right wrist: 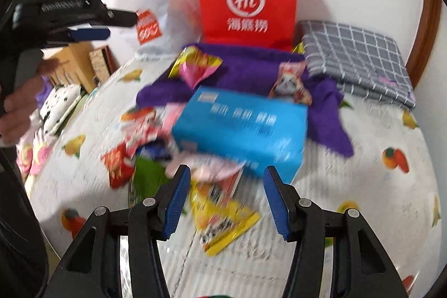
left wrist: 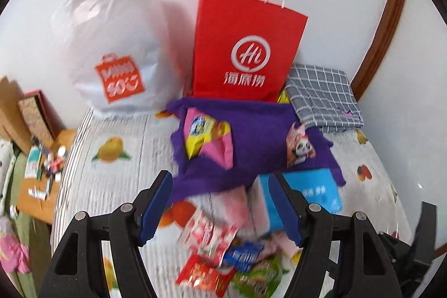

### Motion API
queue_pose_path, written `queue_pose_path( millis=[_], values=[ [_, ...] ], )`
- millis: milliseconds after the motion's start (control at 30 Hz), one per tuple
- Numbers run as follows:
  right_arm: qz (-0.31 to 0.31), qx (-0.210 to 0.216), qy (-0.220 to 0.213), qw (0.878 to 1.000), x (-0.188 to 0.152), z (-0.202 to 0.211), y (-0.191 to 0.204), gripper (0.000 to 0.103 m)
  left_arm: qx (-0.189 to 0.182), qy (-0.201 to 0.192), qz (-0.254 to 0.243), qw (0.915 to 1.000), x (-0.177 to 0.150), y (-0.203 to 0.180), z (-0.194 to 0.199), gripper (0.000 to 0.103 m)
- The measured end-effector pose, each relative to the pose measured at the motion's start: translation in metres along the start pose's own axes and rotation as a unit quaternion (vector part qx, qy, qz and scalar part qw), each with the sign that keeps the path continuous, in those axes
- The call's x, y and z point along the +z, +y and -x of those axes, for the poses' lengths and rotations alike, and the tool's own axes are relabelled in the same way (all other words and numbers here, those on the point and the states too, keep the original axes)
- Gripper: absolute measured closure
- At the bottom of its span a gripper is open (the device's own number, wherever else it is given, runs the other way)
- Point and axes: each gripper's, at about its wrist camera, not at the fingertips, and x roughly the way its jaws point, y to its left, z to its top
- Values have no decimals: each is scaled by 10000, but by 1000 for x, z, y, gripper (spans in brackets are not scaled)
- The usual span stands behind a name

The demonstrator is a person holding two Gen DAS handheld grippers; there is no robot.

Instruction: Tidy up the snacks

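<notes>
A bed cover (left wrist: 117, 130) printed with fruit is seen to fill both views, and against the wall at its far edge a white plastic bag (left wrist: 117, 46) and a red paper bag (left wrist: 245, 46) are stood upright, with a folded checked cloth (left wrist: 324, 99) laid just to the right of the red one. In front of the red bag a purple cloth (left wrist: 251, 147) is spread, and two snack packets are rested on it: a pink and yellow packet (left wrist: 206, 138) toward its left and a small cartoon packet (left wrist: 300, 148) toward its right. Nearer the cameras a blue box (right wrist: 240, 130) is laid with its long axis running left to right across the right wrist view, its near edge just beyond the right gripper (right wrist: 226, 200). Loose red and green packets (right wrist: 131, 158) are heaped touching its left end, and a yellow packet (right wrist: 220, 217) is found directly between and just ahead of the right jaws, which are held wide apart and empty. The left gripper (left wrist: 223, 208) is likewise held apart and empty above the heap. The yellow packet is judged nearer the right gripper, so a short forward reach would be needed.
</notes>
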Motion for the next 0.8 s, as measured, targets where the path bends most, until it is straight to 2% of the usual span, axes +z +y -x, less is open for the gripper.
queue_pose_path(
  millis=[133, 267, 400, 467, 500, 667, 800],
  values=[
    [228, -88, 107, 9996, -17, -14, 11, 49, 84, 69, 124, 9999, -24, 13, 8, 34],
    [389, -196, 111, 9990, -23, -31, 12, 44, 130, 179, 202, 9996, -41, 22, 14, 34],
    [504, -156, 361, 9980, -26, -51, 11, 44, 268, 223, 200, 9992, -55, 27, 20, 34],
    [507, -238, 283, 9980, -28, -54, 11, 45, 300, 283, 283, 9987, -60, 31, 20, 34],
    [484, -238, 224, 9983, -29, -52, 11, 52, 311, 318, 310, 9985, -63, 32, 19, 34],
    [382, -259, -209, 9987, -43, -27, 6, 53, 356, 506, 297, 9976, -83, 32, 4, 34],
    [198, -473, -283, 9983, -56, -16, -9, 53, 320, 761, 281, 9962, -104, 31, -16, 34]
  ],
)
